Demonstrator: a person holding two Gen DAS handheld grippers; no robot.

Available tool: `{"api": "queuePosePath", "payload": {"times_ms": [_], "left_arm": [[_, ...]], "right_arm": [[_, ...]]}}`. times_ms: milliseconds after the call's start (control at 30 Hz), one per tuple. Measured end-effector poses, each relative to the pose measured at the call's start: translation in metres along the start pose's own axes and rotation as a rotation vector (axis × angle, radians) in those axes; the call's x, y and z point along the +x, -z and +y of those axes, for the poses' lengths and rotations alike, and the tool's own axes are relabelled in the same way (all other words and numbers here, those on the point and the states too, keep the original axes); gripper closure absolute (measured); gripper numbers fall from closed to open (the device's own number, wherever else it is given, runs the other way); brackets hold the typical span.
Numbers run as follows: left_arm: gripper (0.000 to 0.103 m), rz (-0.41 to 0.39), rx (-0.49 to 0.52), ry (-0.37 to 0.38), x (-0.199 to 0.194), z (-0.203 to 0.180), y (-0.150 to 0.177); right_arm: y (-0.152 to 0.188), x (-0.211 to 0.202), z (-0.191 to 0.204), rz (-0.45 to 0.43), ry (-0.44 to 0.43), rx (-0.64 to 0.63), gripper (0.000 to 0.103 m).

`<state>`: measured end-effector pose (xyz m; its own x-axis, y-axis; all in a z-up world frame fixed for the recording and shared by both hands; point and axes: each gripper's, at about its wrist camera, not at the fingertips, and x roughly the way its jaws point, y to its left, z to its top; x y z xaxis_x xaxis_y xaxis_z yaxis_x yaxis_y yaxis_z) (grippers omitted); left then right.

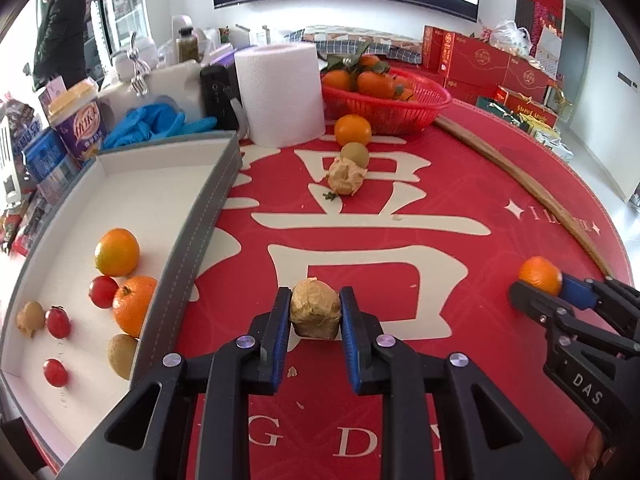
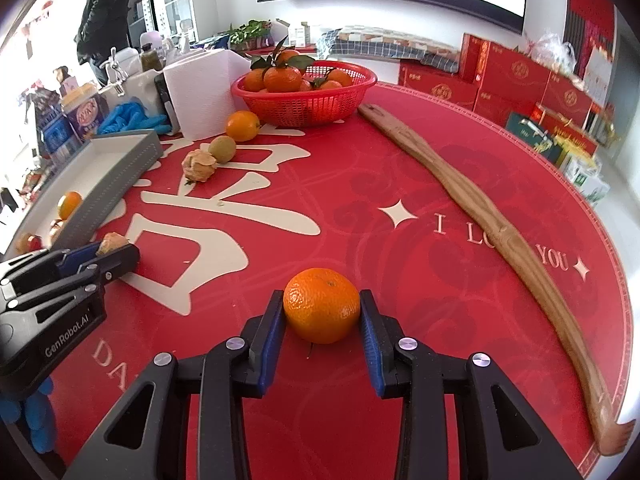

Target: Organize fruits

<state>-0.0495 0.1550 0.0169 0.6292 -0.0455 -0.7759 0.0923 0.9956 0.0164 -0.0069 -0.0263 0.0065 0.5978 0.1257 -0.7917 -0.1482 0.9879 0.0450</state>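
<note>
My left gripper (image 1: 315, 308) is shut on a tan papery husk fruit (image 1: 315, 314) just above the red tablecloth, right of the grey tray (image 1: 208, 208). The tray holds two oranges (image 1: 117, 252), small red tomatoes (image 1: 103, 291), a kiwi (image 1: 122, 356) and another husk fruit (image 1: 30, 318). My right gripper (image 2: 322, 312) is shut on an orange (image 2: 322, 310) resting on the cloth; it also shows in the left wrist view (image 1: 540, 275). An orange (image 1: 352, 130), a kiwi (image 1: 355, 154) and a husk fruit (image 1: 346, 178) lie loose mid-table.
A red basket (image 1: 420, 106) of tangerines stands at the back beside a paper towel roll (image 1: 280, 94). A long wooden stick (image 2: 480, 216) lies along the table's right edge. Blue gloves (image 1: 152, 122), cups and boxes crowd the back left.
</note>
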Motion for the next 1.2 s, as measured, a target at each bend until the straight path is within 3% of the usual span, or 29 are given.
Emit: {"api": "queuePosePath", "payload": {"times_ms": [233, 600, 1200], "left_arm": [[0.077, -0.031, -0.01, 0.036, -0.02, 0.004, -0.005], [0.077, -0.063, -0.087, 0.043, -0.04, 0.044, -0.007], [0.077, -0.111, -0.243, -0.05, -0.055, 0.15, -0.002]], "right_arm": [[-0.003, -0.006, -0.002, 0.012, -0.038, 0.036, 0.066], [-0.015, -0.014, 0.021, 0.012, -0.058, 0.007, 0.066], [-0.049, -0.013, 0.124, 0.021, -0.181, -0.143, 0.066]]}}
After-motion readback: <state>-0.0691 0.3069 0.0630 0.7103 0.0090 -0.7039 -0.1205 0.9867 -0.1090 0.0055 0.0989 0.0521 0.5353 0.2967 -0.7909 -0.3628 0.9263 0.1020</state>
